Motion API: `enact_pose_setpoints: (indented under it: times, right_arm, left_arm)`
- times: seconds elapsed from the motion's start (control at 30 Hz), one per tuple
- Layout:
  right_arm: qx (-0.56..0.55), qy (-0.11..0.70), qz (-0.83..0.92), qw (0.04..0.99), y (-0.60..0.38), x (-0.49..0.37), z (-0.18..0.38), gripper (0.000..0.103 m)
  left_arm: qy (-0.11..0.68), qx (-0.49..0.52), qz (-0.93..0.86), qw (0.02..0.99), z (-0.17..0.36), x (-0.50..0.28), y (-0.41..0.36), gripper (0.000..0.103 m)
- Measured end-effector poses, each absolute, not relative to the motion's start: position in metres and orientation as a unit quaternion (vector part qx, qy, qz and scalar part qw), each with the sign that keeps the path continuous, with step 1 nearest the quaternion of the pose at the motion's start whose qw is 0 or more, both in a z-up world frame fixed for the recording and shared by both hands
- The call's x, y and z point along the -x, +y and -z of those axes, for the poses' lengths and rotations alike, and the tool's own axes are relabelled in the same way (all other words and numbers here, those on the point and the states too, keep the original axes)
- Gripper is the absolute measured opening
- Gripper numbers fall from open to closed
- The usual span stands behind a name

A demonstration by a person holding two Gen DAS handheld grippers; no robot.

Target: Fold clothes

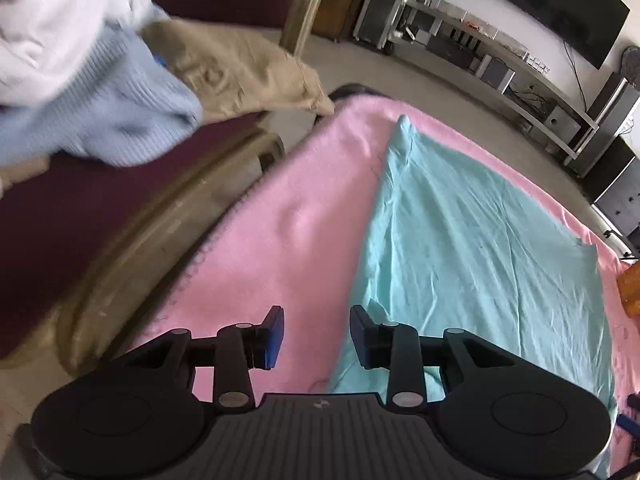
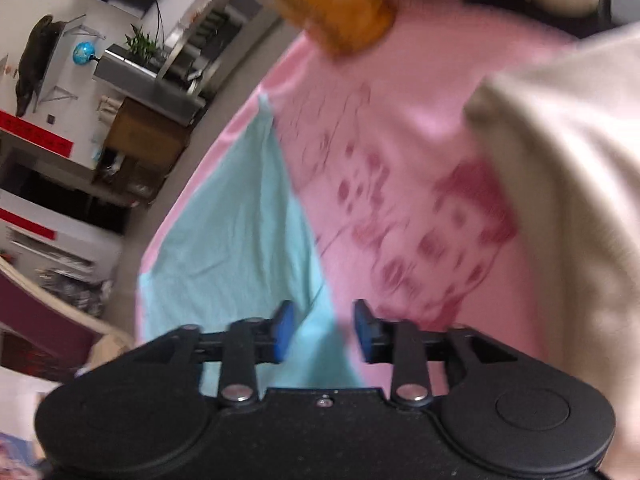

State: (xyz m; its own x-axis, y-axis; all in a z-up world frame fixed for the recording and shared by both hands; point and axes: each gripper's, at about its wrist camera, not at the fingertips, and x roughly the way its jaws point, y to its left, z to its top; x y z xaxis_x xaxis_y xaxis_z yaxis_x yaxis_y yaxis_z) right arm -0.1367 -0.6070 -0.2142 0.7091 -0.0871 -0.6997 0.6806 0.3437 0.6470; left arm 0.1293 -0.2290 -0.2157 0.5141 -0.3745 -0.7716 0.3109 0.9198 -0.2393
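A living room with a long metal media shelf lies beyond one pink blanket covering the work surface. On the blanket lies one teal garment, spread flat. Left of the blanket, three garments are heaped on a maroon sofa: white, light blue and beige. The two tongs, left gripper and right gripper, hover over the teal garment's edge with jaws apart, holding nothing.
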Motion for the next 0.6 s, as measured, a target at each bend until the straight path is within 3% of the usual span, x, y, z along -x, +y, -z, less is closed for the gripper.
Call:
enact_pose_setpoints:
  times: [0.13,0.23,0.3,0.43,0.47,0.6]
  right_arm:
    - [-0.514,0.289,0.25,0.768,-0.594,0.155,0.198,0.036]
    - [-0.481,0.32,0.247,0.778,-0.574,0.163,0.187,0.034]
    - [-0.451,0.346,0.245,0.785,-0.558,0.166,0.18,0.024]
    - [-0.426,0.385,0.242,0.782,-0.534,0.168,0.194,0.023]
    - [-0.409,0.401,0.252,0.78,-0.529,0.168,0.198,0.023]
    - [-0.363,0.432,0.267,0.781,-0.512,0.178,0.197,0.019]
  left_arm:
    - [0.456,0.017,0.232,0.859,0.202,-0.099,-0.214,0.031]
    - [0.451,-0.008,0.266,0.852,0.197,-0.07,-0.202,0.017]
    - [0.457,-0.019,0.275,0.846,0.205,-0.057,-0.195,0.008]
    - [0.487,-0.061,0.266,0.83,0.229,-0.05,-0.198,0.007]
    - [0.49,-0.073,0.258,0.829,0.232,-0.05,-0.199,0.012]
    - [0.517,-0.052,0.235,0.821,0.232,-0.048,-0.178,0.015]
